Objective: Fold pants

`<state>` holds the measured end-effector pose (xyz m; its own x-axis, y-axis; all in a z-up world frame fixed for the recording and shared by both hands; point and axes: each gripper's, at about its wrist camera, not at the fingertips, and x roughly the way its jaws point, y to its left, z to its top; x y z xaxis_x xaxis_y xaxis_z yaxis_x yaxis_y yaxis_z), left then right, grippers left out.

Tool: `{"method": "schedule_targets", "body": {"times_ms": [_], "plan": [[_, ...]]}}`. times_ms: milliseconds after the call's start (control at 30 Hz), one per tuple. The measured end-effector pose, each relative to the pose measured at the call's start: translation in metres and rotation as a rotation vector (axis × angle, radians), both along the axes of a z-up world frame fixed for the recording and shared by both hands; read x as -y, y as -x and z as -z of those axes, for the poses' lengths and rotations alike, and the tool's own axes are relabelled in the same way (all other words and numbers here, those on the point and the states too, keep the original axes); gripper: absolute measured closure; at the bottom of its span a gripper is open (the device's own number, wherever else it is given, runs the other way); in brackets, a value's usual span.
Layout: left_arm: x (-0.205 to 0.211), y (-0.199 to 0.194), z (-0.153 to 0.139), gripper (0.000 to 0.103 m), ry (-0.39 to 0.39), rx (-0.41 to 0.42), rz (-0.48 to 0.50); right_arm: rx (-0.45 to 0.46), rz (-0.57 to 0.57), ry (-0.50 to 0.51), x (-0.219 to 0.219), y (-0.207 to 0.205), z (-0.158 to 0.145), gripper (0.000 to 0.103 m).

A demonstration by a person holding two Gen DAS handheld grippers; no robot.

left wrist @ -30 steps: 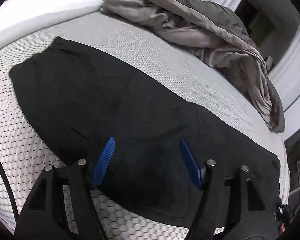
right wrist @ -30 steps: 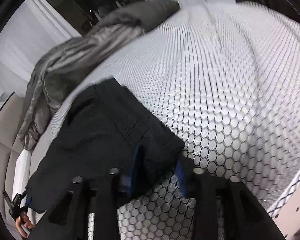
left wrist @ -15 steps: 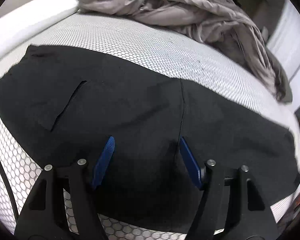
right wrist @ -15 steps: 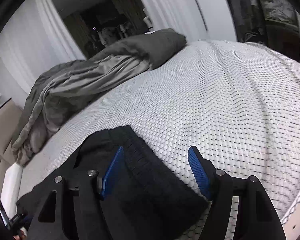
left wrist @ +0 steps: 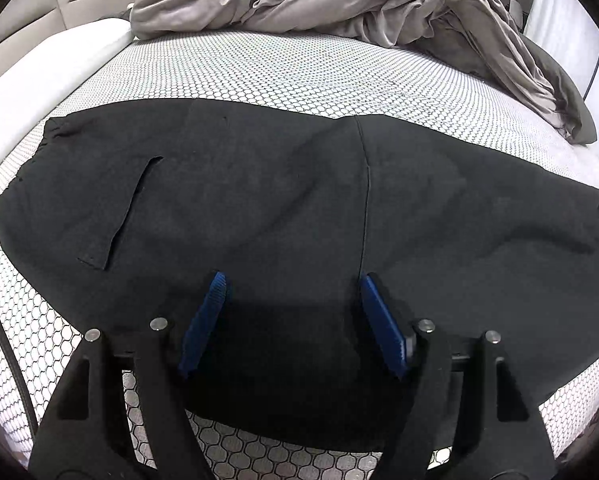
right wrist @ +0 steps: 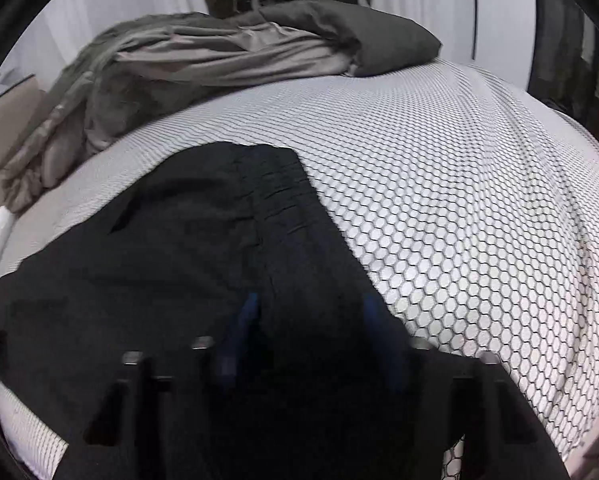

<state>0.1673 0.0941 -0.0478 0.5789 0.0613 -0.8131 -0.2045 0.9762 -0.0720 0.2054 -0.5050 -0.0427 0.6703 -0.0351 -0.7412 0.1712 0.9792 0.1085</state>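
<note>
The bed (left wrist: 299, 68) filled both views, its cover white with a dark honeycomb print. A crumpled grey duvet (left wrist: 339, 4) lay heaped along the far side, and a white pillow (left wrist: 47, 68) sat at the far left corner in the left wrist view.

The black pants (left wrist: 279, 200) lay flat on the near part of the bed, stretched lengthwise across the left wrist view. A pocket slit showed toward the left end and a straight seam ran down the cloth right of the middle. In the right wrist view the ribbed waistband (right wrist: 275, 188) formed the far end of the garment, next to bare bed cover on the right.

The left hand-held gripper (left wrist: 293, 280) was over the near middle of the pants with its blue pads standing wide apart; whether the tips touched the cloth could not be told, and the cloth between them lay flat and unpinched.

The right hand-held gripper (right wrist: 311, 304) appeared blurred over the waistband end. Its jaws had just been closing, and dark cloth lay between the blue pads, but the blur hid whether they pressed on it.
</note>
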Motion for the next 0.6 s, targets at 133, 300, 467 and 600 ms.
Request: {"method": "schedule_targets", "body": {"times_ms": [133,300,467,600], "plan": [[-0.002,0.002,-0.001,0.035,0.006,0.001,0.0,0.073,0.001,-0.031,-0.004,0.02,-0.014,0.07],[-0.001,0.003,0.0,0.033,0.016,0.0,0.013,0.087,0.004,0.04,-0.006,0.036,-0.022,0.068],[-0.003,0.008,-0.005,0.032,0.028,0.014,0.003,0.019,0.048,0.097,-0.007,0.031,-0.006,0.051],[0.002,0.026,-0.022,0.032,0.059,0.081,0.056,0.143,0.024,0.074,-0.014,0.061,-0.035,0.038]]}}
